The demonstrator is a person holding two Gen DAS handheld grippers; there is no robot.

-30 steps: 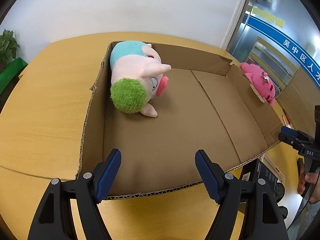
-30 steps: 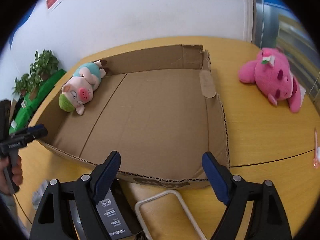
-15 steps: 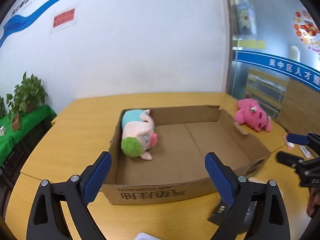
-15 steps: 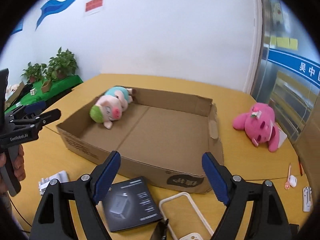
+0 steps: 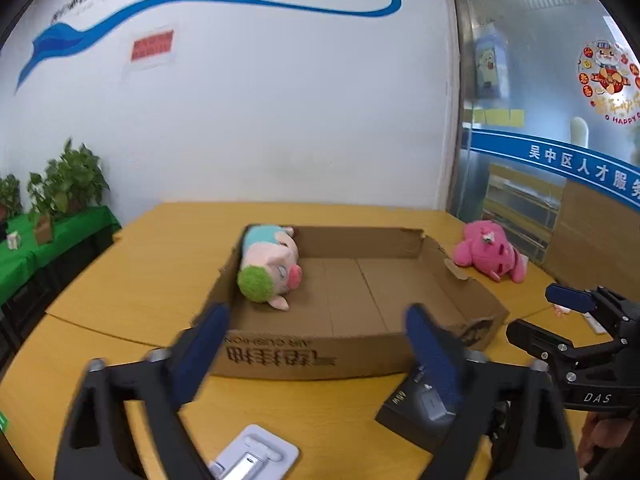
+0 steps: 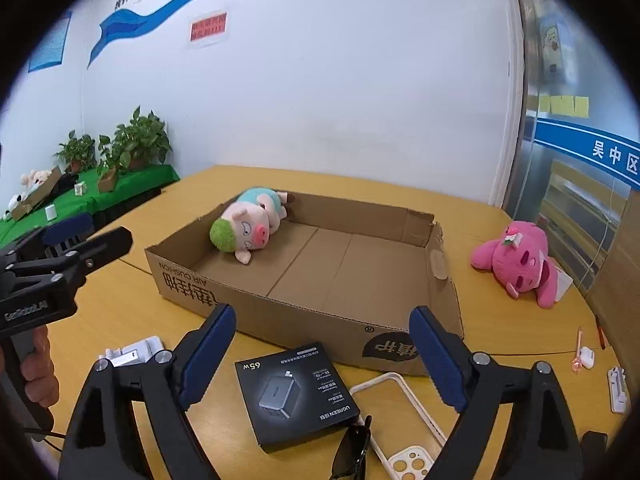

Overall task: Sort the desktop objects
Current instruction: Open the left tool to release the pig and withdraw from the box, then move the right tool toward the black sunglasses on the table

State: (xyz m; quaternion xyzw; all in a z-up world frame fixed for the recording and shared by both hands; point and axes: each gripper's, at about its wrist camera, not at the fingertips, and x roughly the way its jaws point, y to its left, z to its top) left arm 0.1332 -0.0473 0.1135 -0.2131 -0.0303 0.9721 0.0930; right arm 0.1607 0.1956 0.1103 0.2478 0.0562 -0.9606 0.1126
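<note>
Your left gripper (image 5: 316, 344) sits low in the left-wrist frame, tilted a little downward toward the cardboard box (image 5: 304, 354) at centre. Its blue pads are blurred; the jaws have just been closing, yet they stand apart with nothing between them. In the right-wrist view the same tool juts in from the left edge, with your fingers (image 6: 38, 364) wrapped round its handle at lower left.

Your right gripper (image 6: 322, 354) also angles gently down from the bottom of its own frame, jaws spread wide and gripping nothing; they have just been opening a touch further. From the left wrist you see it at the right edge, pointing leftward.

The pig plush (image 6: 248, 228) with the green tuft lies on its side in the box's far left corner. The pink plush (image 6: 516, 260) lies on the wooden table (image 6: 128, 320) at mid right, outside the box. Lower centre, just in front of the box, lie a black charger box (image 6: 296, 392), a white phone case (image 6: 400, 420) and dark sunglasses (image 6: 352, 452). A white stand (image 5: 256, 456) lies at the bottom of the left view.
</note>
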